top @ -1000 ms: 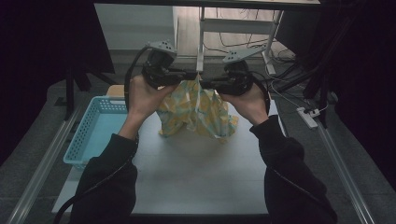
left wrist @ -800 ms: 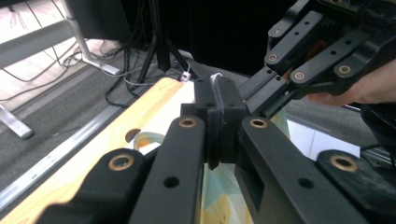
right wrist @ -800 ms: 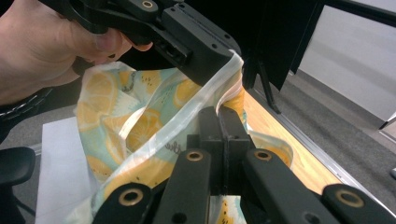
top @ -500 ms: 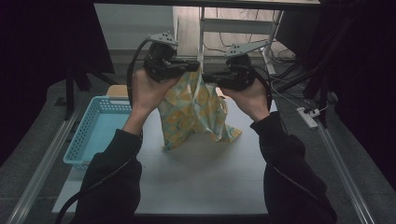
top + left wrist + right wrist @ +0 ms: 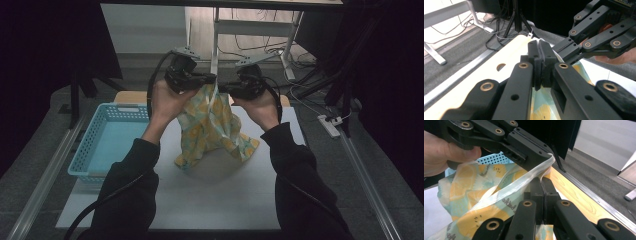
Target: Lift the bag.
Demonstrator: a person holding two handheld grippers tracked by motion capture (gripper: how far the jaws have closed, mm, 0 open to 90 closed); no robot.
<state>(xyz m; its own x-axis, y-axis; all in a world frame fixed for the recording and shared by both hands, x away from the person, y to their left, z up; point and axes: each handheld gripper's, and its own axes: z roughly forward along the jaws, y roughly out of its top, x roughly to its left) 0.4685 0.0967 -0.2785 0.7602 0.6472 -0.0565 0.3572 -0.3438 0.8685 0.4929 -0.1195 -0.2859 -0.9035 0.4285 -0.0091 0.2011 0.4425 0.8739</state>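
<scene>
white tabletop [image 5: 210, 195], blue basket [image 5: 102, 145] at left. both tools, left [image 5: 207, 80] and right [image 5: 227, 89], pinching lemon-print cloth [image 5: 212, 127] by top hem, lifted to hang open.

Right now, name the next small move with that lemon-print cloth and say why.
Probably draw the grippers apart to stretch the top edge. The left gripper and right gripper are both shut on the cloth close together, so it hangs bunched, its lower end resting on the white table.

Black grippers [image 5: 216, 84] showing brass-coloured pivot pins, grey top plates, trailing black cables; person wearing dark sleeves [image 5: 131, 185].
</scene>
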